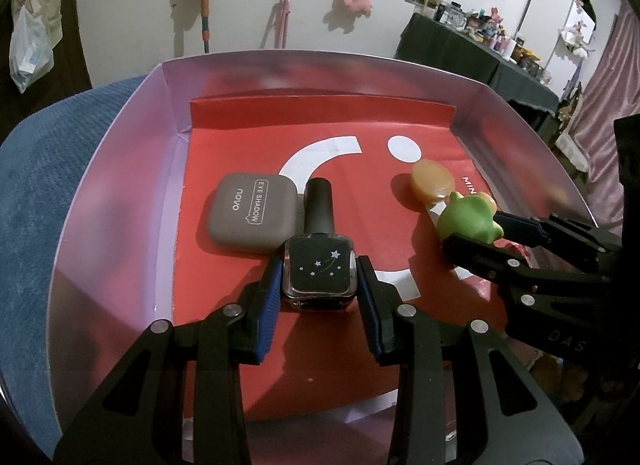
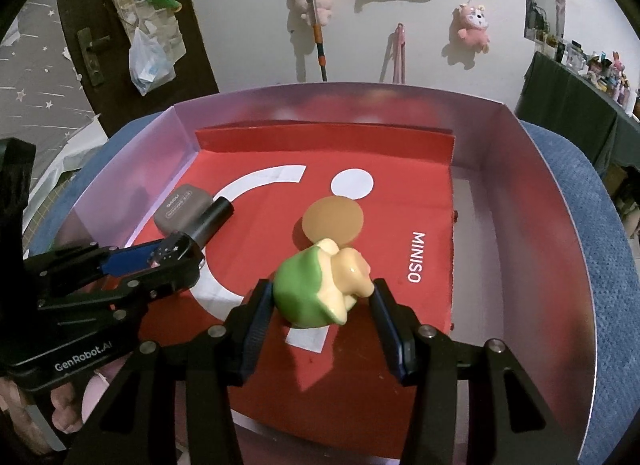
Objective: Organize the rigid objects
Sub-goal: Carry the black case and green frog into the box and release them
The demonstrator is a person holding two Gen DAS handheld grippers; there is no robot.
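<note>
A black nail polish bottle (image 1: 318, 275) with white stars lies on the red liner, and my left gripper (image 1: 320, 265) is shut on its square body. The bottle's cap (image 2: 212, 221) points at a grey eye shadow case (image 1: 250, 217). My right gripper (image 2: 322, 285) is shut on a green and cream toy figure (image 2: 316, 289), with both pads against its sides. The same toy (image 1: 468, 217) shows at the right of the left wrist view. Just behind it lies an orange round disc (image 2: 332, 221). In the right wrist view, my left gripper (image 2: 184, 255) reaches in from the left.
Everything sits in a shallow box with lilac walls (image 2: 520, 185) and a red Miniso liner (image 1: 240, 365). The box rests on blue cloth (image 1: 52, 169). A wall hung with plush toys stands behind, and a cluttered dark table (image 1: 480, 49) is at the far right.
</note>
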